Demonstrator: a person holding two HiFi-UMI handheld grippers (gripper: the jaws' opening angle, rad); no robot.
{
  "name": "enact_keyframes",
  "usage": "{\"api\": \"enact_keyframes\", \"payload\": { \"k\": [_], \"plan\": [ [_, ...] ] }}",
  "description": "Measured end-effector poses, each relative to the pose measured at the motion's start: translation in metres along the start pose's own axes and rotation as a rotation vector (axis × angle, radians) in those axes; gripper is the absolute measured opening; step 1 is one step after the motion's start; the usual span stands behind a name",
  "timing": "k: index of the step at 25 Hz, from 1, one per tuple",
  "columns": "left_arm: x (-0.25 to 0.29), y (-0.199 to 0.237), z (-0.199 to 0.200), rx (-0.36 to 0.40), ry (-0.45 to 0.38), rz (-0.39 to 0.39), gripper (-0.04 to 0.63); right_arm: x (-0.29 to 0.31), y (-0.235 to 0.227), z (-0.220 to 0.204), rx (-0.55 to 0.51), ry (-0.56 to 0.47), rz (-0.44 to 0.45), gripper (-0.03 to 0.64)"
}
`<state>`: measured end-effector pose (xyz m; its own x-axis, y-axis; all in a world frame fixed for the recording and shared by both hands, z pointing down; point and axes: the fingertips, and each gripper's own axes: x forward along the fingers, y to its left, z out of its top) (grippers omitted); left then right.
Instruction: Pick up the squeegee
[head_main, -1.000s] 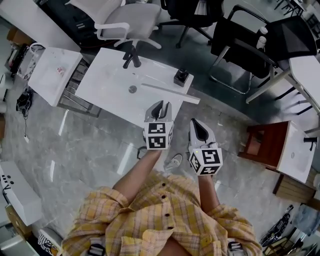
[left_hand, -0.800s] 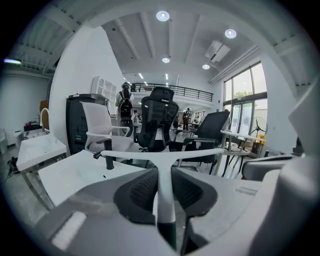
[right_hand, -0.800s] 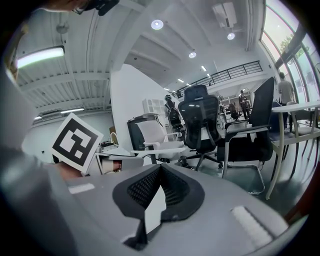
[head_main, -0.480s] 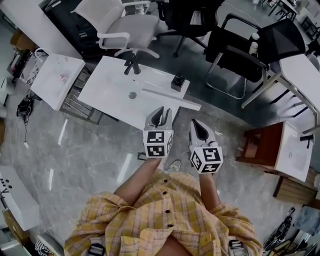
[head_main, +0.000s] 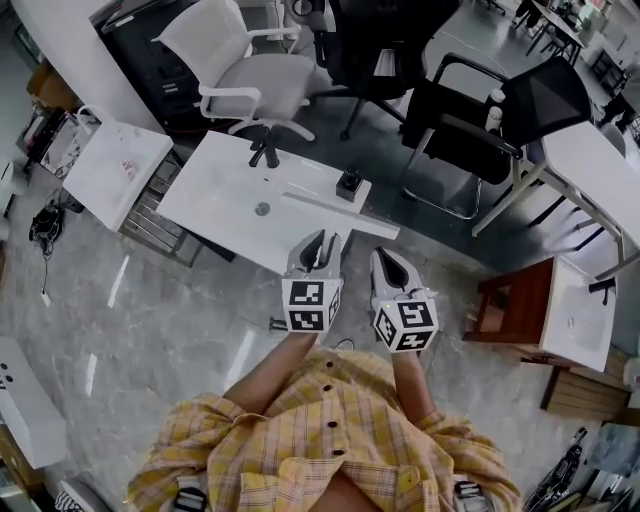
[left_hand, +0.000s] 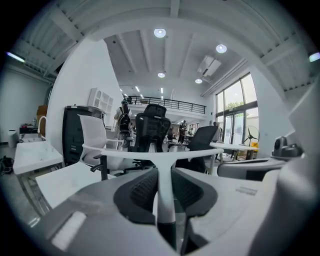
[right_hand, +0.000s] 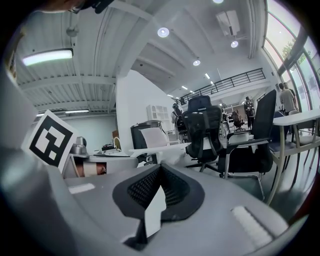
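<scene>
The squeegee (head_main: 331, 207) is white and T-shaped, with a long thin blade. In the head view it hangs level above the near edge of the white table (head_main: 215, 185). My left gripper (head_main: 322, 240) is shut on its handle. In the left gripper view the handle (left_hand: 164, 200) stands upright between the ribbed black pads (left_hand: 137, 192) and the blade (left_hand: 150, 153) runs across above them. My right gripper (head_main: 386, 257) is beside the left one, just right of it, shut with nothing in it (right_hand: 160, 168).
A small black object (head_main: 348, 183) and a round disc (head_main: 262, 209) lie on the table. A white office chair (head_main: 245, 80) and black chairs (head_main: 470, 120) stand behind it. A white cabinet (head_main: 115, 165) is at left, a red-brown stool (head_main: 512, 300) at right.
Both grippers have risen a little, the left one more, carrying the squeegee up with it. The head view has tilted further toward the chairs.
</scene>
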<state>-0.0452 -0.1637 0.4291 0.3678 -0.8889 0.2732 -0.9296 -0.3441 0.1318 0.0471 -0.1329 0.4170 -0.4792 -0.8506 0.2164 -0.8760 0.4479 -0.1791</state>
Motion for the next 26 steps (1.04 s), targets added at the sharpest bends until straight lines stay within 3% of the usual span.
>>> {"api": "enact_keyframes", "payload": {
  "k": [26],
  "plan": [
    [-0.039, -0.003, 0.006, -0.020, -0.047, -0.023, 0.086, -0.021, 0.016, 0.007, -0.013, -0.036, 0.001, -0.003]
  ]
}}
